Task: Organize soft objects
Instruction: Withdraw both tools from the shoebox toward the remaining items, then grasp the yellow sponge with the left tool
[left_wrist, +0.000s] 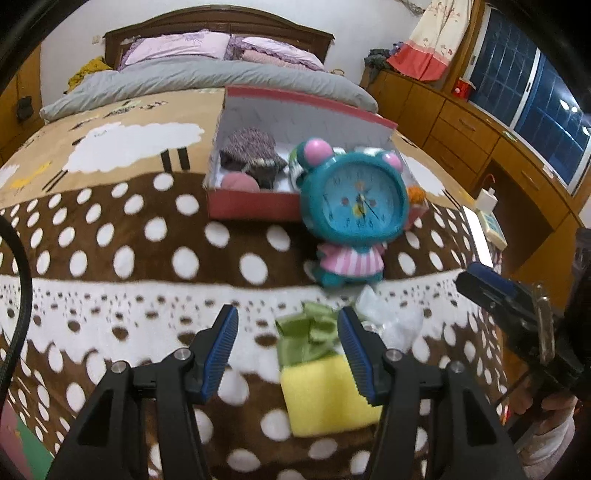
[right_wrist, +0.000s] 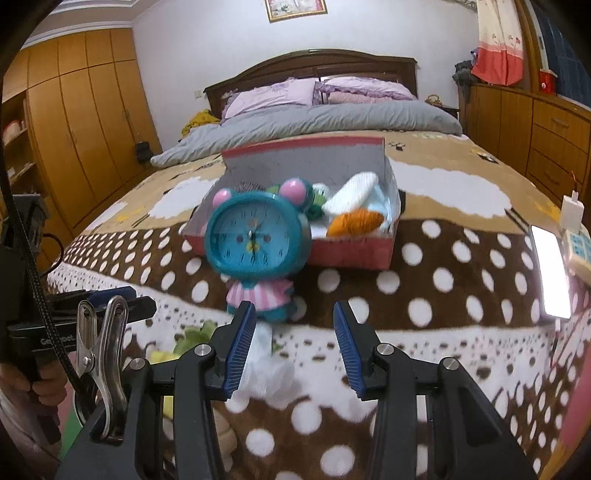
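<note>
The left gripper (left_wrist: 288, 345) has its jaws parted about halfway and grips nothing. A yellow sponge (left_wrist: 325, 395) topped with a green ribbon bow (left_wrist: 306, 328) lies on the blanket (left_wrist: 147, 258) in the gap, close to the right-hand finger; contact with that finger cannot be confirmed. A crumpled clear plastic wrap (left_wrist: 391, 317) lies just beyond that finger.

The right gripper (right_wrist: 294, 347) also stands partly open and empty. A white soft item (right_wrist: 266, 365) lies beside its left-hand pad, largely outside the gap; the blanket alone shows between the pads.

Beyond both grippers, a teal bear-shaped alarm clock (right_wrist: 255, 240) stands upright. Behind it sits an open red box (right_wrist: 351, 254) holding an orange knitted item (right_wrist: 354, 221), a white knitted item (right_wrist: 354, 190) and a dark knitted item (left_wrist: 251, 155).
</note>
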